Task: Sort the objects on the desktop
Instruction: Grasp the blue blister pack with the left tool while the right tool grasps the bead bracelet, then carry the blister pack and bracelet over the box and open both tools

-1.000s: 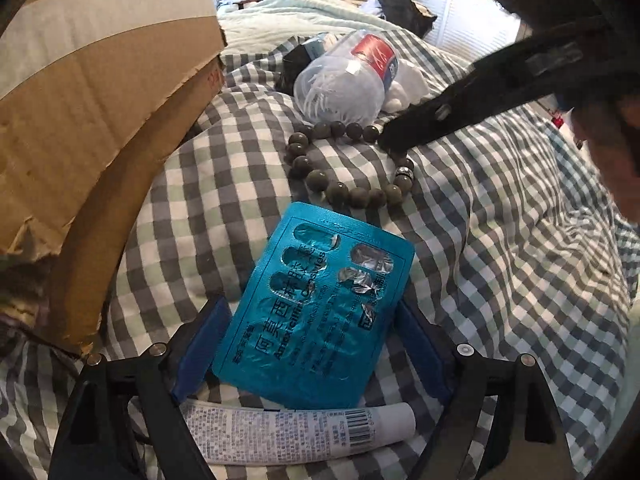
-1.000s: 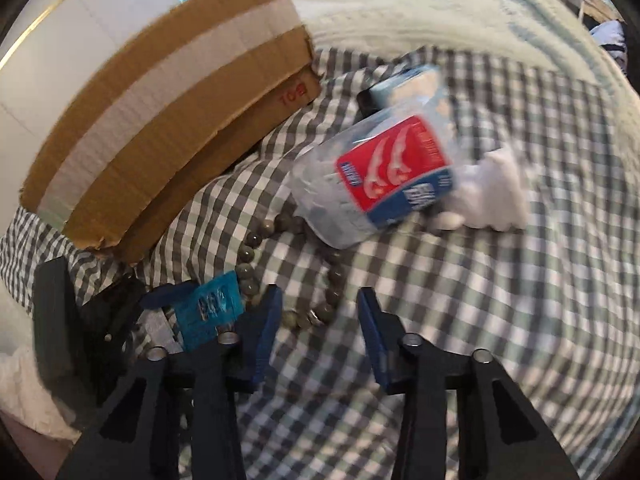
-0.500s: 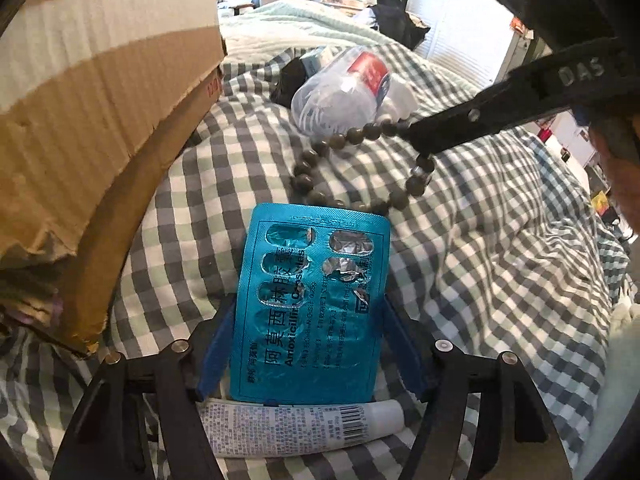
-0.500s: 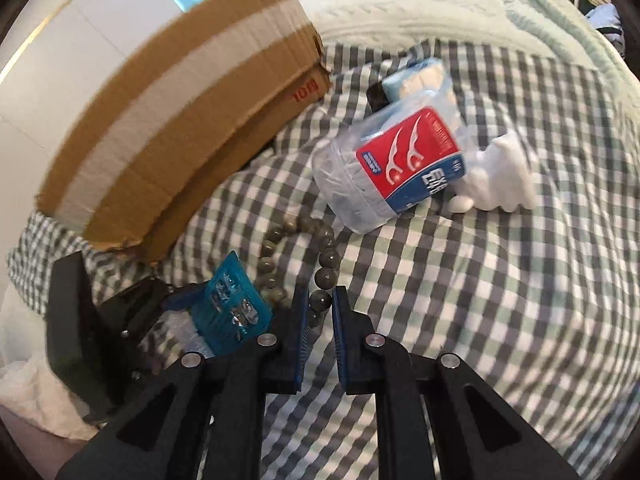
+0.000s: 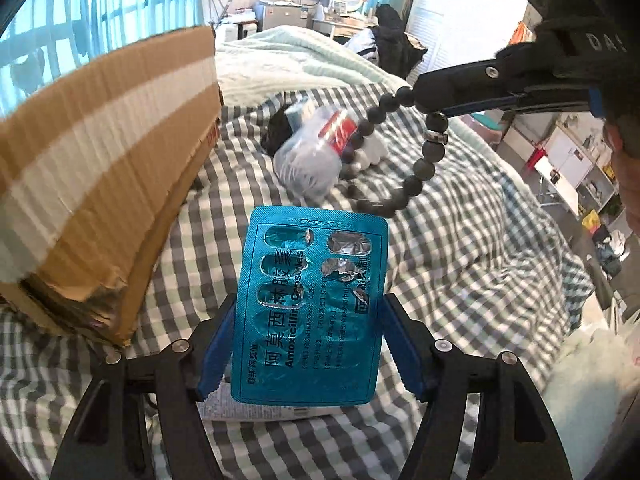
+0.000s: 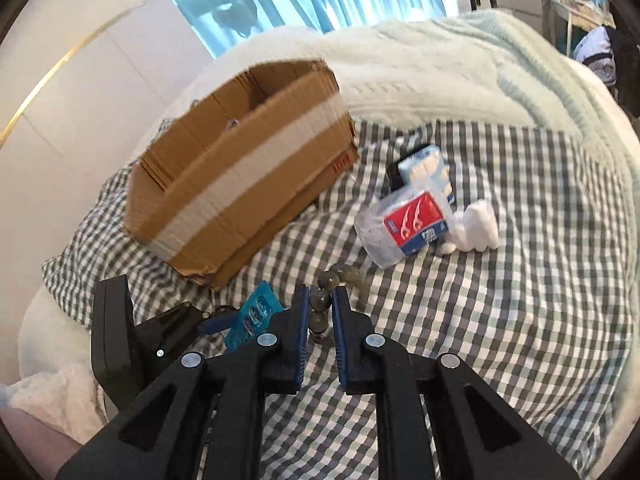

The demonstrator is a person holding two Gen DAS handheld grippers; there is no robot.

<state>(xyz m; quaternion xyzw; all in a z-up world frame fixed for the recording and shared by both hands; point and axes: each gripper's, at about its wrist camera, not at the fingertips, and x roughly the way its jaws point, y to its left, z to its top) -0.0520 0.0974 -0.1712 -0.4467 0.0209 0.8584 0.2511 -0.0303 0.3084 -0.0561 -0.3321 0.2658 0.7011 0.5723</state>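
Observation:
My left gripper [image 5: 308,320] is shut on a blue blister pack of pills [image 5: 312,304], held by its two long edges and lifted off the checked bedspread. The same pack [image 6: 252,314] shows edge-on at lower left in the right wrist view. My right gripper [image 6: 320,300] is shut on a bracelet of dark round beads [image 6: 322,300]. Seen from the left wrist, the bead bracelet [image 5: 424,156] hangs in a loop from the right gripper's tips [image 5: 420,92], clear of the bed.
An open cardboard box [image 6: 240,184] with a white tape band lies tilted at the left. A floss-pick tub with a red label [image 6: 404,232], a tissue pack [image 6: 426,170] and a white lump [image 6: 478,226] lie beyond. A white tube [image 5: 256,410] lies under the left gripper.
Both grippers closed and rose. The left one gripped the blister pack and lifted it. The right one closed on the bead bracelet and raised it off the bedspread.

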